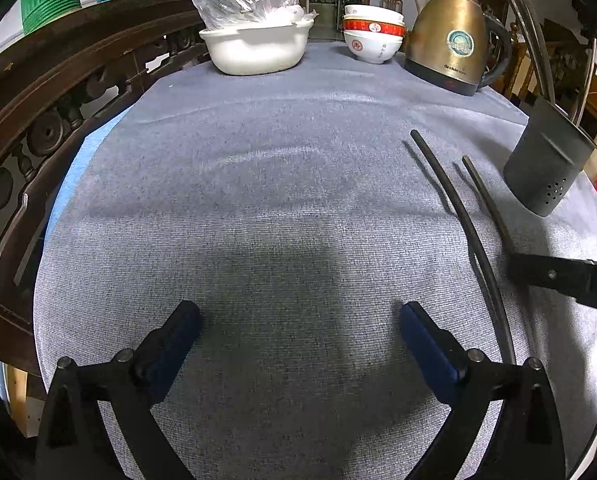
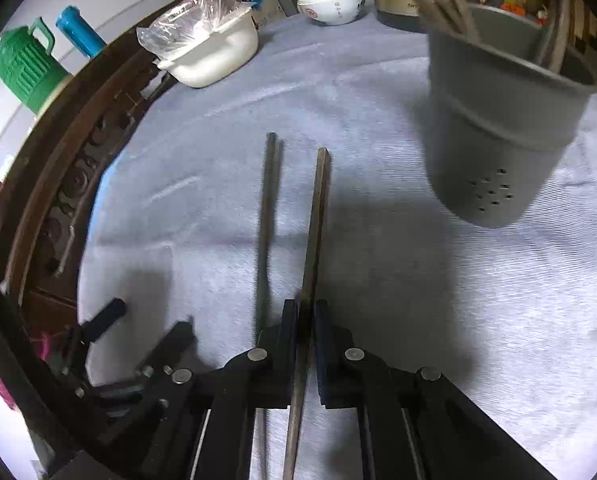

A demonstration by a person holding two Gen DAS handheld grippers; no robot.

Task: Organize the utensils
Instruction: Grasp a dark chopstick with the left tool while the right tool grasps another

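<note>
Two dark chopsticks lie side by side on the grey tablecloth [image 1: 258, 200]. In the right wrist view my right gripper [image 2: 306, 312] is shut on the right chopstick [image 2: 316, 216]; the left chopstick [image 2: 267, 208] lies beside it on the cloth. In the left wrist view the chopsticks [image 1: 458, 208] lie at the right, and the right gripper's finger [image 1: 562, 280] shows at the far right. A grey utensil holder [image 2: 498, 120] with several utensils in it stands to the right, also in the left wrist view [image 1: 546, 164]. My left gripper [image 1: 298, 324] is open and empty above the cloth.
A white basin [image 1: 254, 46] with a plastic bag, stacked bowls [image 1: 372, 34] and a brass kettle [image 1: 450, 36] stand along the far edge. A carved dark wooden chair back [image 1: 58, 92] curves along the table's left side.
</note>
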